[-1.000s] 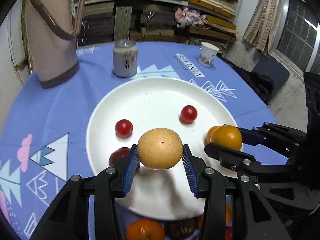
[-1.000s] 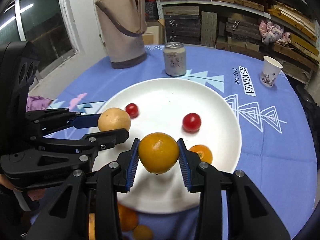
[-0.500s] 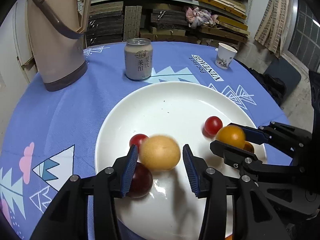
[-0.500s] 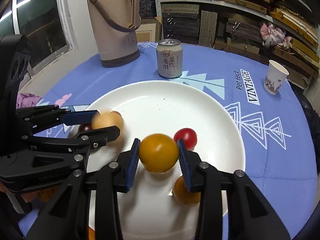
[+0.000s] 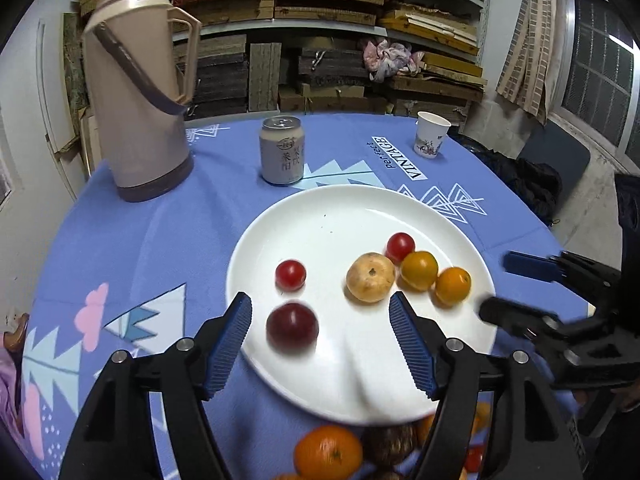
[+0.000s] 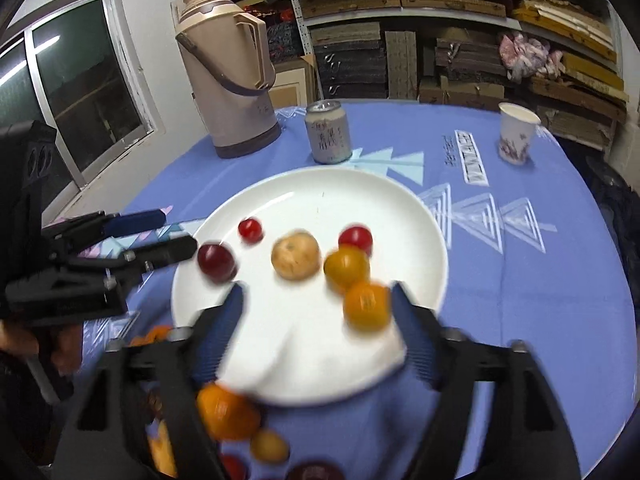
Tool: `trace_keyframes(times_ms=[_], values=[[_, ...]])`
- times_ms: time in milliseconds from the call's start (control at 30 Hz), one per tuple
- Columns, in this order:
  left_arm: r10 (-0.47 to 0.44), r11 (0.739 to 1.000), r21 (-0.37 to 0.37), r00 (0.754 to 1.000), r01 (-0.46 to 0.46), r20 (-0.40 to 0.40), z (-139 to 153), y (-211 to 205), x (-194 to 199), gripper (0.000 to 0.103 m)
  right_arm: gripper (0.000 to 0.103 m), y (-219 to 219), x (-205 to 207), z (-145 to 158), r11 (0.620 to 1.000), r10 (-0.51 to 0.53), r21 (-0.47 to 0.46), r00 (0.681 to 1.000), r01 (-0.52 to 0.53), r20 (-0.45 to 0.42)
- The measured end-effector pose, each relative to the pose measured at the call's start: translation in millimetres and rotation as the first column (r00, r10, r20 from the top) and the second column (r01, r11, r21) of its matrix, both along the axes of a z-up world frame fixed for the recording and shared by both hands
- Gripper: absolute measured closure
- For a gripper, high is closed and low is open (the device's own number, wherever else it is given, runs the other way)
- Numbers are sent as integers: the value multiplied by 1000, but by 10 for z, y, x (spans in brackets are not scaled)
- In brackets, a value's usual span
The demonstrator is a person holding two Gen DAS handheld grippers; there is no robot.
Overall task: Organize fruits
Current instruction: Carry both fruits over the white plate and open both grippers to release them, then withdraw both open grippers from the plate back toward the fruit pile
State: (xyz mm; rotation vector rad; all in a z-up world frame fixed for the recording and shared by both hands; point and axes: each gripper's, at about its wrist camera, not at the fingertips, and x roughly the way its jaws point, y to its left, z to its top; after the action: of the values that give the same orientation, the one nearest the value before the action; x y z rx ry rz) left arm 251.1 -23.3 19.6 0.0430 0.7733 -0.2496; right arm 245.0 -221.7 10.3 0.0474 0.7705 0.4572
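A white plate holds a tan round fruit, a yellow-orange fruit, an orange, two cherry tomatoes and a dark red plum. My left gripper is open and empty above the plate's near edge. My right gripper is open and empty too; it also shows in the left wrist view. More loose fruit, among it an orange, lies on the cloth in front of the plate.
A beige thermos jug stands at the back left. A drink can stands behind the plate. A paper cup stands at the back right. The round table carries a blue cloth.
Both grippers have opened and drawn back. The tan fruit and the yellow-orange fruit, held a second ago, now lie on the plate.
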Motion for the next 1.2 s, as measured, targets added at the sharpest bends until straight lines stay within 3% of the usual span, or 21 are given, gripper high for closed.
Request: trace_keyframes(times_ms=[133,333,467,700,933,1200], values=[[23,1000,7,1000,-23,21,36,72,-239,19,11,-138,-329,19,999,-9,36,1000,10,-8],[43,999,27,999,-44,29,-16,197,-655,19,7,-241,-822,-60,997,-26,72,999,28,-32],[66,998,-9,998,-66,-1,-87,315,-891,19,6,-227,-1088,-115,997,-26,72,999,29,-42],[74,997,-9,997,-75,-28,-276,395,-1286,19,6,-184,-1511,-183,999,-46,-27,999,47,28],[49,999,12,998,-49,-50,-432,390,-1541,19,6,-261,-1606,-322,998,-67,-1,998,67,-1],[33,999,21,994,-31,-100,-617,304,-1555,19,6,-233,-1627,-431,999,-47,-4,999,47,-27]])
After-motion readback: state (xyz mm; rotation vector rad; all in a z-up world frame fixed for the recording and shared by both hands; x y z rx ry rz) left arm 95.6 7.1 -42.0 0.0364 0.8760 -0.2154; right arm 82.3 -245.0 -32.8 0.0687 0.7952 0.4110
